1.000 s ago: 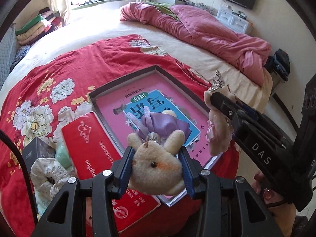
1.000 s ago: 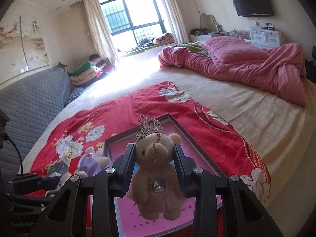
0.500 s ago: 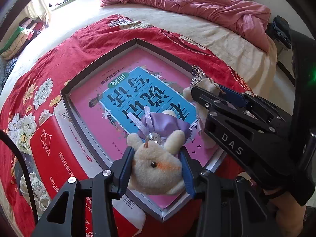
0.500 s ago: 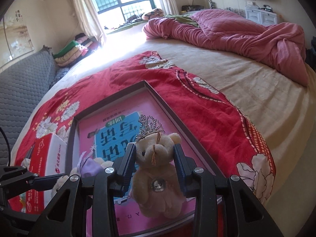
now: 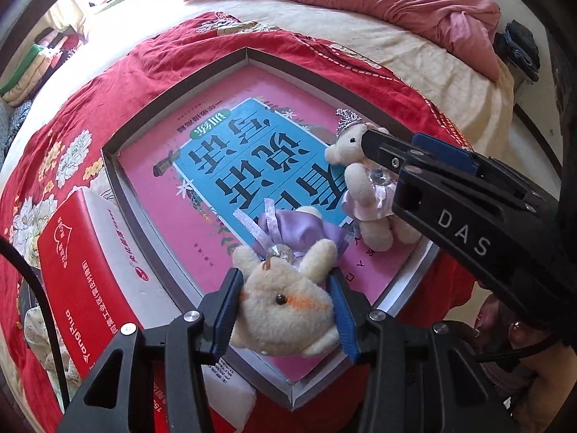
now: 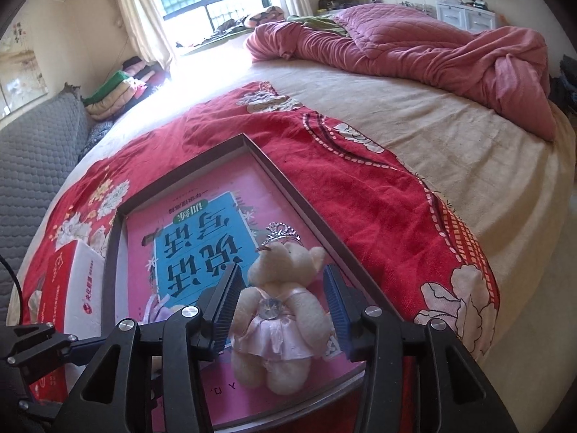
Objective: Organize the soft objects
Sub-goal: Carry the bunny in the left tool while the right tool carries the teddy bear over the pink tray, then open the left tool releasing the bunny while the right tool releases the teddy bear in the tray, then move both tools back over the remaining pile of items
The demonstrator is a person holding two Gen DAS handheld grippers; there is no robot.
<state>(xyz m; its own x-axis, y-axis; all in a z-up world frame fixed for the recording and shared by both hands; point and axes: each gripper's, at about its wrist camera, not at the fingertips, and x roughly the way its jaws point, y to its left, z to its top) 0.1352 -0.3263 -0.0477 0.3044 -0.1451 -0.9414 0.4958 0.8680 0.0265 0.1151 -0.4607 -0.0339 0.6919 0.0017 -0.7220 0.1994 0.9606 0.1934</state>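
Observation:
My left gripper (image 5: pixel 285 312) is shut on the head of a cream plush bunny in a purple dress (image 5: pixel 285 303), held over the near corner of a shallow grey-rimmed box (image 5: pixel 249 52) with a pink and blue cover inside. A cream plush bear in a pink dress with a small tiara (image 6: pixel 277 310) lies in the box near its right rim. My right gripper (image 6: pixel 281 310) is open, its jaws standing apart on either side of the bear. The bear (image 5: pixel 364 195) and the right gripper (image 5: pixel 375 144) also show in the left wrist view.
The box lies on a red floral blanket (image 6: pixel 353 180) on a large bed. A red and white carton (image 5: pixel 90 281) sits left of the box. A crumpled pink quilt (image 6: pixel 414 39) lies at the far side. A grey sofa (image 6: pixel 32 151) stands to the left.
Both grippers came down toward the box. The right gripper's jaws opened and the bear now rests in the box. The left gripper still holds the bunny.

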